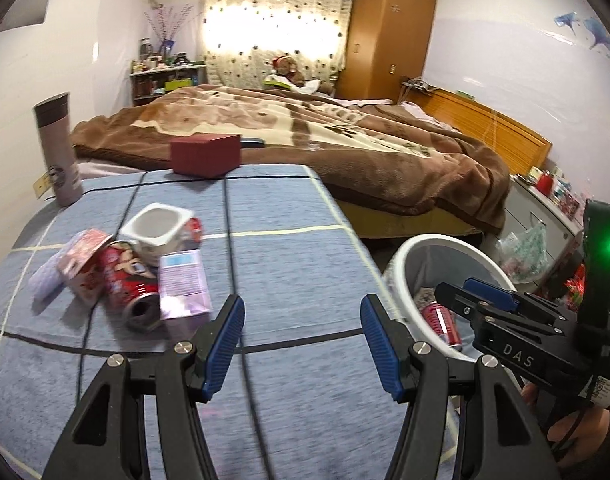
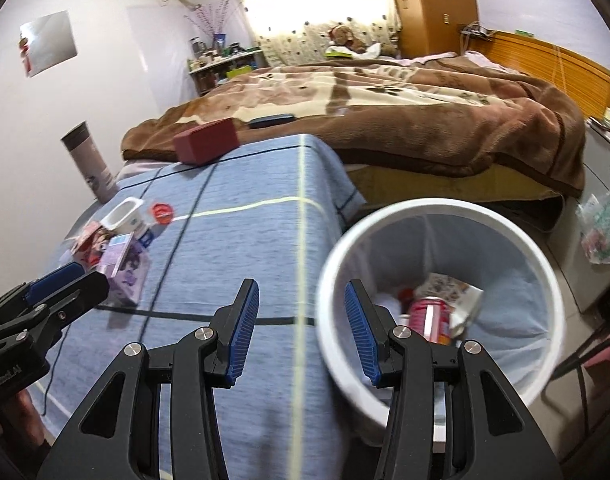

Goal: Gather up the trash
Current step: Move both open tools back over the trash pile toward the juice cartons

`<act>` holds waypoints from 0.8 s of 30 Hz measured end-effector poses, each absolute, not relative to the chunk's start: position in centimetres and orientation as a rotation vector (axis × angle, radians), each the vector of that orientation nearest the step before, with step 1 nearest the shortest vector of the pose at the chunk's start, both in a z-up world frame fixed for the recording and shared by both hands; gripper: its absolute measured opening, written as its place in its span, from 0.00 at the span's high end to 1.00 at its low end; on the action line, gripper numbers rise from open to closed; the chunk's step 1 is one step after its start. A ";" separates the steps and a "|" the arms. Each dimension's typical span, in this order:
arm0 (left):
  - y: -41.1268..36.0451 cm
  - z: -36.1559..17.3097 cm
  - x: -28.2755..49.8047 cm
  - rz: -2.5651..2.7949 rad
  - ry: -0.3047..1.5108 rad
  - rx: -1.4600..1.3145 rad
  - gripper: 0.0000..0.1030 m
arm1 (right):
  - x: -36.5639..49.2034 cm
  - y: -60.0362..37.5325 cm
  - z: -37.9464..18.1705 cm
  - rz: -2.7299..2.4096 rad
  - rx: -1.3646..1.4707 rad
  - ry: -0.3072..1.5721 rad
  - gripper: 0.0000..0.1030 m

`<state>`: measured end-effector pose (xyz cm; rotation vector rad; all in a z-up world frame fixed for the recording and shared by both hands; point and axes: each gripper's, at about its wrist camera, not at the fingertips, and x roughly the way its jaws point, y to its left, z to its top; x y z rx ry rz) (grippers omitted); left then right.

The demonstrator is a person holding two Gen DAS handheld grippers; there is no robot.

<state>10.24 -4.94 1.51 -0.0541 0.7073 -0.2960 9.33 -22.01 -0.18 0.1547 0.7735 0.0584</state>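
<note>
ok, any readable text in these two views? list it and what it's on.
"DAS": white letters on the black body of the right gripper, seen from the left wrist view.
Too blurred to read: print on the lilac drink carton, the red crushed soda can, the grey steel flask, and the red can in the white round bin.

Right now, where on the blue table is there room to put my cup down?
The bare stretch of the blue tablecloth is free: from the dark red box at the far end down to the open left gripper, and right to the edge by the white bin. It's crowded on the left, where the yogurt cup, crushed can and purple carton pile together.
</note>
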 end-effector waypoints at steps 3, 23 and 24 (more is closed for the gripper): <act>-3.1 1.4 10.1 -0.267 0.702 -0.072 0.39 | 9.5 -20.6 0.1 0.090 0.137 0.771 0.55; 9.5 0.9 10.0 -0.053 0.691 -0.146 0.37 | 12.2 -11.7 0.0 0.247 0.076 0.804 0.55; 9.9 0.9 10.0 -0.045 0.691 -0.149 0.37 | 12.3 -11.2 0.0 0.251 0.077 0.807 0.55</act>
